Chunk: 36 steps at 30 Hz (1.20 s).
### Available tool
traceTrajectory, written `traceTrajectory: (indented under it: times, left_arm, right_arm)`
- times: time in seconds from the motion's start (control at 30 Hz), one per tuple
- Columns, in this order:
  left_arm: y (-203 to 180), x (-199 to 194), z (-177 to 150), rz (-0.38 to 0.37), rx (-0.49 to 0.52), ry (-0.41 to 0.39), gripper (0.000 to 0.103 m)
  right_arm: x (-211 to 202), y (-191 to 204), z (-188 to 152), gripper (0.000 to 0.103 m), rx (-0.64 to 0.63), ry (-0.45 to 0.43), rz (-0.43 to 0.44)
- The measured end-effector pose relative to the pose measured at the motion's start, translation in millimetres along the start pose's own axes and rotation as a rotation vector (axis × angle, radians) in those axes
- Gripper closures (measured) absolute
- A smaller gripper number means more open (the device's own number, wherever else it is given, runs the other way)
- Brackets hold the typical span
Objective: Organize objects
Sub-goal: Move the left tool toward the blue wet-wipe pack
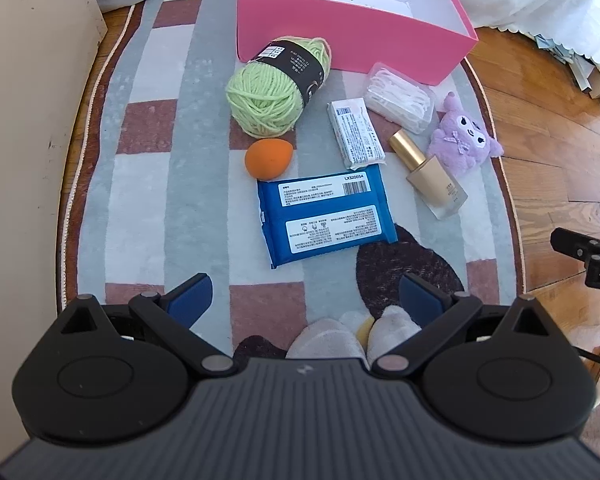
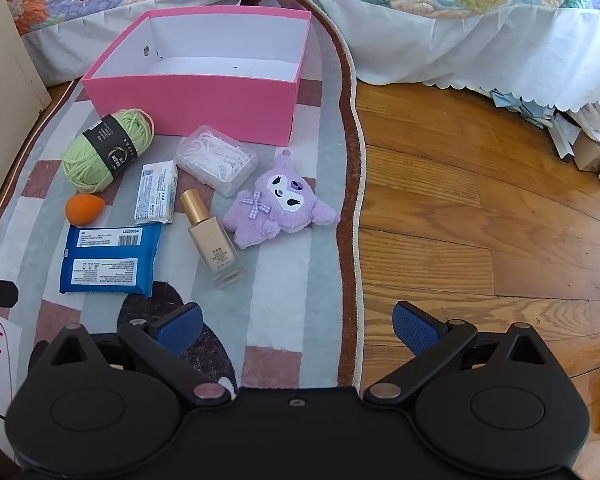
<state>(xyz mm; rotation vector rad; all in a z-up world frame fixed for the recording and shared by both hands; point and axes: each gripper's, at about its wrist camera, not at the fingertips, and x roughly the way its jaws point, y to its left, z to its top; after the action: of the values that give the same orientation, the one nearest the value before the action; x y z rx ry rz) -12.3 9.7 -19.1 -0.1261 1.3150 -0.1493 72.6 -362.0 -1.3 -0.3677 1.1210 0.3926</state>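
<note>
Both tongs hovered with jaws spread wide and nothing between them — the left gripper (image 1: 306,300) just short of a flat blue wipes packet (image 1: 326,218), the right gripper (image 2: 298,328) over the striped rug's edge (image 2: 346,200). Ahead of both stood an open pink cardboard box (image 2: 192,104); a green yarn ball (image 1: 278,84), orange egg-shaped sponge (image 1: 269,158), gold-capped glass bottle (image 2: 214,236) and purple plush toy (image 2: 280,204) lay between box and tongs.

A ball of light green yarn (image 1: 278,86) lies on the striped rug (image 1: 160,184), touching the open pink cardboard box (image 1: 352,36) behind it.
</note>
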Motion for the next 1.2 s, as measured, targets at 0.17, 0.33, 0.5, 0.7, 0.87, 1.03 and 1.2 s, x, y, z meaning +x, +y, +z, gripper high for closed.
traceTrajectory:
  times: [0.17, 0.33, 0.5, 0.7, 0.87, 1.03, 1.2]
  left_arm:
    - [0.3, 1.2, -0.6, -0.003, -0.006, 0.007, 0.002]
    - [-1.1, 0.0, -0.7, 0.017, 0.003, 0.004, 0.002]
    - [-2.5, 0.6, -0.6, 0.025, 0.008, 0.008, 0.002]
    - [-2.7, 2.4, 0.7, 0.027, 0.008, 0.017, 0.001]
    - [-2.6, 2.7, 0.9, 0.027, 0.005, 0.018, 0.001]
    - [-2.3, 3.9, -1.7, 0.03, 0.004, 0.018, 0.001]
    - [-1.9, 4.8, -2.1, 0.03, 0.001, 0.025, 0.001]
  right_arm:
    - [0.5, 0.2, -0.6, 0.001, 0.0, 0.001, 0.001]
    - [-0.7, 1.7, -1.3, 0.001, -0.005, 0.003, 0.018]
    - [-1.8, 7.2, -1.4, 0.001, -0.027, 0.004, 0.032]
    - [-0.6, 6.5, -1.2, 0.001, -0.026, 0.009, 0.028]
    - [-0.7, 6.0, -1.7, 0.001, -0.026, 0.01, 0.028]
    - [-0.3, 6.4, -1.7, 0.001, -0.032, 0.011, 0.029]
    - [-0.3, 6.0, -1.5, 0.001, -0.033, 0.014, 0.029]
